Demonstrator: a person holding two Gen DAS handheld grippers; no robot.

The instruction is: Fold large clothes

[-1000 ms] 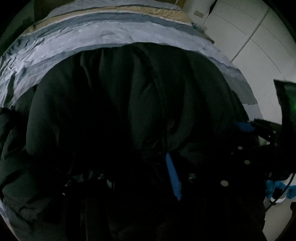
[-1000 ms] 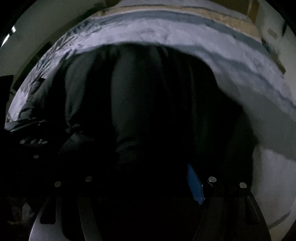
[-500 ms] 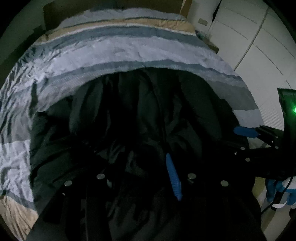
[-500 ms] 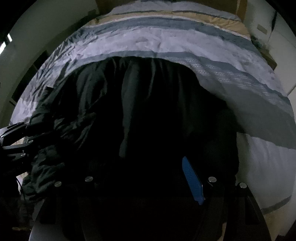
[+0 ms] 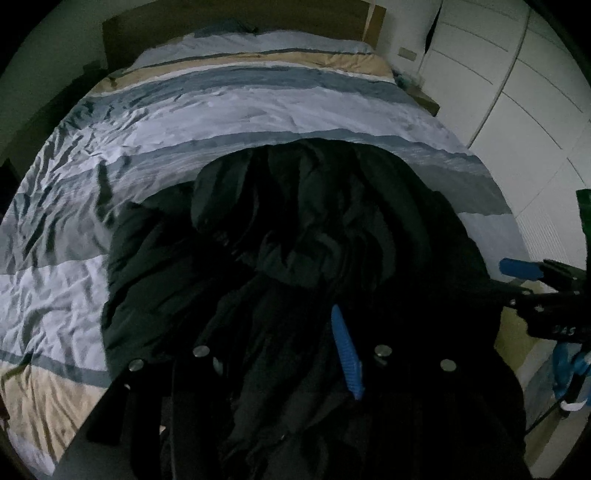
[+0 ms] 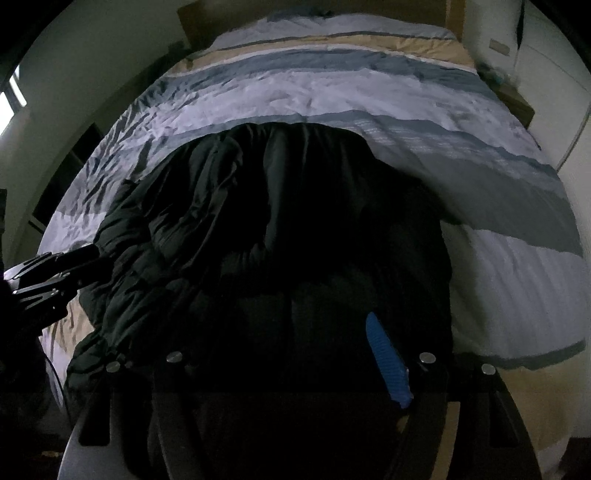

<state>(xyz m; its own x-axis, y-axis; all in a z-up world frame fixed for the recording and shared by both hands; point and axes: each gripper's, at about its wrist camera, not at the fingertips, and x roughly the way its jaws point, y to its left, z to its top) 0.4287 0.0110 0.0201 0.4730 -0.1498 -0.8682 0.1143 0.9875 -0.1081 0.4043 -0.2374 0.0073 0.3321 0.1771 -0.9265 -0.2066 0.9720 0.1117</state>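
Observation:
A black puffy jacket [image 5: 314, 206] [image 6: 295, 184] lies crumpled on a striped duvet [image 5: 258, 110] [image 6: 332, 85], its near part pulled up towards both cameras. My left gripper [image 5: 266, 362] is shut on a bunch of the black fabric beside its blue pad [image 5: 347, 354]. In the right wrist view it shows at the left edge [image 6: 74, 269], against a sleeve. The right gripper [image 6: 277, 362] has dark jacket fabric filling the gap up to its blue pad [image 6: 388, 362], and its jaws are opening. It also shows at the jacket's right edge [image 5: 524, 280].
The bed fills most of both views, with a wooden headboard [image 5: 221, 22] at the far end. White wardrobe doors [image 5: 517, 92] run along the right, and a small nightstand [image 5: 424, 99] stands by the bed. A window [image 6: 11, 99] is at the far left.
Both cameras have risen and drawn back, so much more of the duvet shows. The jacket's near part came up with the grippers and now bunches more.

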